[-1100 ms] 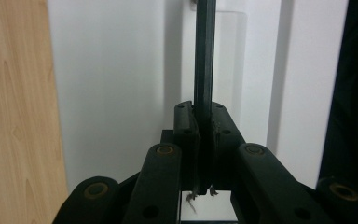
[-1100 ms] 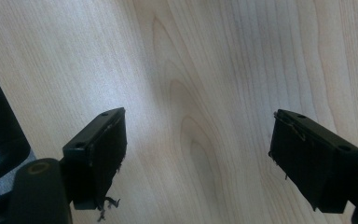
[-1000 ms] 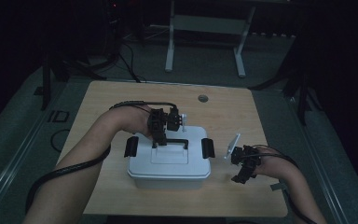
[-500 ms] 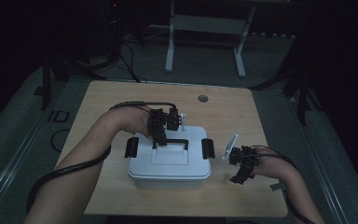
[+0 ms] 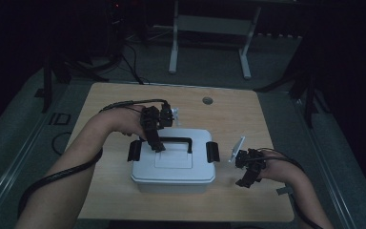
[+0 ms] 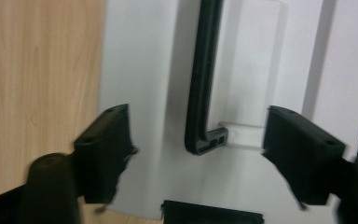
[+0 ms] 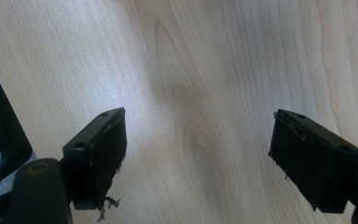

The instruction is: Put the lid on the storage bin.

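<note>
- At table centre, slightly toward 6 o'clock: white lidded box [image 5: 173, 164], rigid plastic, probably light, though the dim view hides any contents.
- Its long axis runs 9-to-3; take the black handle [image 5: 170, 141] lying flat on the lid.
- Your left gripper [image 6: 198, 158] straddles the handle's end, jaws released.
- Your right gripper [image 7: 198, 161] is spread over bare table [image 5: 248, 114] at 3 o'clock.

Two black jaws of the left gripper [image 6: 198, 158] are spread wide over a white box lid [image 6: 144, 93], flanking the end of its black handle [image 6: 204, 79]. Wooden table [image 6: 37, 70] is seen left.
</note>
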A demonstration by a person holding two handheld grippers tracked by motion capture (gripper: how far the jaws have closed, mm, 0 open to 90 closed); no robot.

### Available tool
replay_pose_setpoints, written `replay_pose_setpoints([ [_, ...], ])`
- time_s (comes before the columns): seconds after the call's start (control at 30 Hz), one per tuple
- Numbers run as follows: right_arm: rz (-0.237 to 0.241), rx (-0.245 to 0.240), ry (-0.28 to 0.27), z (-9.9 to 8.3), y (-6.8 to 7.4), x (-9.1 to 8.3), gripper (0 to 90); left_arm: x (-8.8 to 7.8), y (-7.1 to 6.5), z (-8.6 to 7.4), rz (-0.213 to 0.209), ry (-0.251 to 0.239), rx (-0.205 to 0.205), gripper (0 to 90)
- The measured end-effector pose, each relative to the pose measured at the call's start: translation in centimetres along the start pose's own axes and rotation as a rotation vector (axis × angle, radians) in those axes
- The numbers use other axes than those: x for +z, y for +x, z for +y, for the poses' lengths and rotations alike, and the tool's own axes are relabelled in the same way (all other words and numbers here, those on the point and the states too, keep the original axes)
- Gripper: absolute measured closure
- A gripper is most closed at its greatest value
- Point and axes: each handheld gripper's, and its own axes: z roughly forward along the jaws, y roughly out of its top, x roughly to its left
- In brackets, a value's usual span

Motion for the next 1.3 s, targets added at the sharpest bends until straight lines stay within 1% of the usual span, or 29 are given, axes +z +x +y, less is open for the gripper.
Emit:
replay_pose_setpoints([
  [0.03, 0.001, 0.001, -0.002, 0.0, 0.0, 0.0, 18.4, 0.0, 0.0, -0.6, 0.006, -0.011, -0.004, 15.5],
  [0.07, -0.002, 0.002, 0.0, -0.1, 0.0, -0.1, 18.4, 0.0, 0.0, -0.6, 0.006, -0.011, -0.004, 15.3],
  [0.1, -0.002, 0.002, -0.001, -0.1, 0.0, -0.1, 18.3, 0.1, 0.0, -1.2, -0.005, -0.007, -0.017, 14.5],
  [0.13, -0.002, 0.002, -0.001, -0.1, 0.0, -0.1, 18.3, 0.1, 0.0, -1.2, -0.005, -0.007, -0.017, 13.4],
  [0.17, -0.001, 0.004, -0.003, -0.1, -0.1, -0.1, 18.4, 0.3, 0.0, -1.6, 0.003, -0.011, -0.024, 13.4],
  [0.2, -0.004, 0.007, -0.001, -0.1, -0.1, -0.1, 18.4, 0.4, 0.1, -2.2, -0.002, -0.024, -0.039, 13.3],
  [0.23, -0.004, 0.007, -0.001, -0.1, -0.1, -0.1, 18.4, 0.4, 0.1, -2.2, -0.002, -0.024, -0.039, 12.4],
  [0.27, -0.003, 0.01, -0.005, -0.2, -0.1, -0.2, 18.4, 0.5, 0.0, -2.8, 0.021, -0.043, -0.049, 9.5],
  [0.3, -0.003, 0.01, -0.005, -0.2, -0.1, -0.2, 18.4, 0.5, 0.0, -2.8, 0.021, -0.043, -0.049, 9.3],
  [0.37, -0.004, 0.007, -0.006, -0.2, -0.1, -0.1, 18.4, 0.6, 0.0, -3.5, 0.015, -0.051, -0.056, 9.3],
  [0.47, -0.008, 0.018, -0.011, -0.3, -0.1, -0.1, 18.4, 0.7, 0.0, -4.6, 0.008, -0.082, -0.078, 9.3],
  [0.57, -0.009, 0.018, -0.012, -0.4, -0.2, -0.1, 18.4, 0.7, -0.1, -5.7, 0.009, -0.09, -0.088, 9.3],
  [0.6, -0.007, 0.019, -0.015, -0.4, -0.1, -0.1, 18.4, 0.8, -0.2, -6.3, 0.011, -0.094, -0.091, 9.3],
  [0.7, -0.007, 0.02, -0.014, -0.4, -0.1, 0.0, 18.4, 0.8, -0.2, -6.7, 0.011, -0.094, -0.097, 9.3],
  [0.73, -0.008, 0.017, -0.015, -0.4, -0.2, 0.0, 18.3, 0.9, -0.2, -7.6, 0.023, -0.1, -0.106, 9.3],
  [0.8, -0.009, 0.023, -0.017, -0.5, -0.2, 0.1, 18.3, 0.9, -0.3, -8.4, 0.036, -0.127, -0.1, 9.3],
  [0.9, -0.007, 0.028, -0.02, -0.7, -0.2, 0.2, 18.4, 1.0, -0.4, -9.4, 0.031, -0.155, -0.13, 9.3],
  [0.93, -0.006, 0.028, -0.018, -0.7, -0.2, 0.3, 18.4, 1.1, -0.4, -9.7, 0.033, -0.158, -0.129, 9.3],
  [1.0, -0.006, 0.029, -0.017, -0.7, -0.2, 0.3, 18.4, 1.2, -0.4, -10.3, 0.028, -0.159, -0.145, 9.3],
  [1.03, -0.006, 0.027, -0.019, -0.7, -0.2, 0.4, 18.3, 1.3, -0.5, -10.8, 0.031, -0.163, -0.149, 9.3],
  [1.1, -0.005, 0.032, -0.022, -0.8, -0.2, 0.4, 18.4, 1.3, -0.6, -11.5, 0.025, -0.172, -0.157, 9.3],
  [1.17, -0.006, 0.034, -0.022, -0.8, -0.2, 0.4, 18.4, 1.4, -0.8, -12.1, 0.03, -0.176, -0.162, 9.3],
  [1.23, -0.006, 0.036, -0.02, -0.8, -0.2, 0.5, 18.4, 1.6, -0.8, -12.9, 0.033, -0.174, -0.182, 9.3],
  [1.27, -0.006, 0.037, -0.018, -0.8, -0.2, 0.5, 18.3, 1.7, -0.8, -13.2, 0.042, -0.166, -0.181, 9.3],
  [1.3, -0.005, 0.038, -0.018, -0.8, -0.2, 0.5, 18.3, 1.8, -0.9, -13.6, 0.039, -0.161, -0.183, 9.3],
])
